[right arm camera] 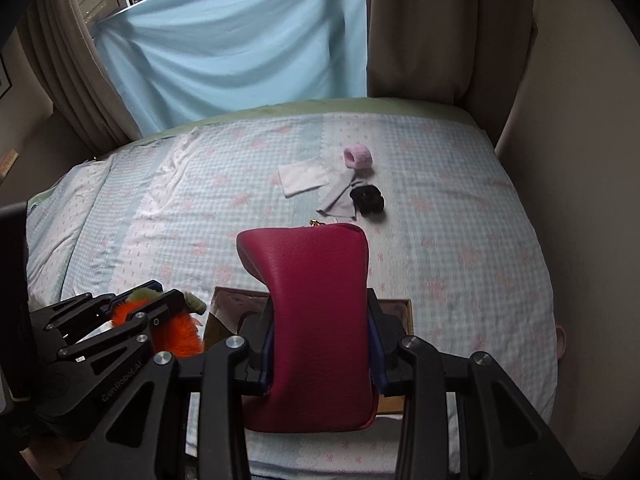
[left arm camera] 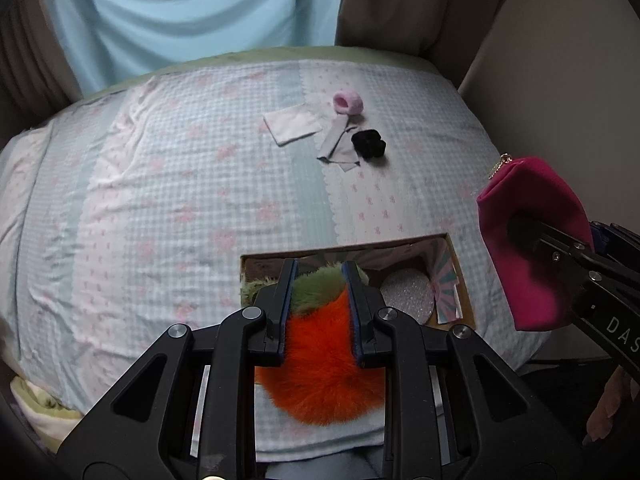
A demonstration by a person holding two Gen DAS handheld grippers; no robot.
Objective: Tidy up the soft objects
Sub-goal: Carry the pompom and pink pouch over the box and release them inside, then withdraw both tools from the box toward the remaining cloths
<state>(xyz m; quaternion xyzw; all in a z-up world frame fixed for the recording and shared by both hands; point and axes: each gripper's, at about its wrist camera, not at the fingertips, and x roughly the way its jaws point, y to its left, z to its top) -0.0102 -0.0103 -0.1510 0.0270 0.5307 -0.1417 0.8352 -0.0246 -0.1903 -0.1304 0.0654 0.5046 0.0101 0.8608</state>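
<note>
My left gripper point(left arm camera: 319, 270) is shut on a fluffy orange plush with a green top point(left arm camera: 324, 352), held over the near edge of an open cardboard box point(left arm camera: 460, 276). My right gripper point(right arm camera: 320, 312) is shut on a magenta leather pouch point(right arm camera: 316, 320), held above the same box point(right arm camera: 400, 304). The pouch point(left arm camera: 532, 240) and right gripper show at the right of the left wrist view. The plush point(right arm camera: 180, 328) and left gripper point(right arm camera: 172, 296) show at lower left of the right wrist view. On the bed farther off lie a pink fuzzy band point(left arm camera: 348, 102), a black scrunchie point(left arm camera: 368, 144), a grey cloth point(left arm camera: 336, 140) and a white folded cloth point(left arm camera: 292, 124).
The bed point(left arm camera: 160, 180) has a checked pale blue and pink cover. The box holds a silver glittery round piece point(left arm camera: 408, 292) and patterned paper. A light blue sheet point(right arm camera: 224, 48) and brown curtains hang behind the bed; a beige wall stands at the right.
</note>
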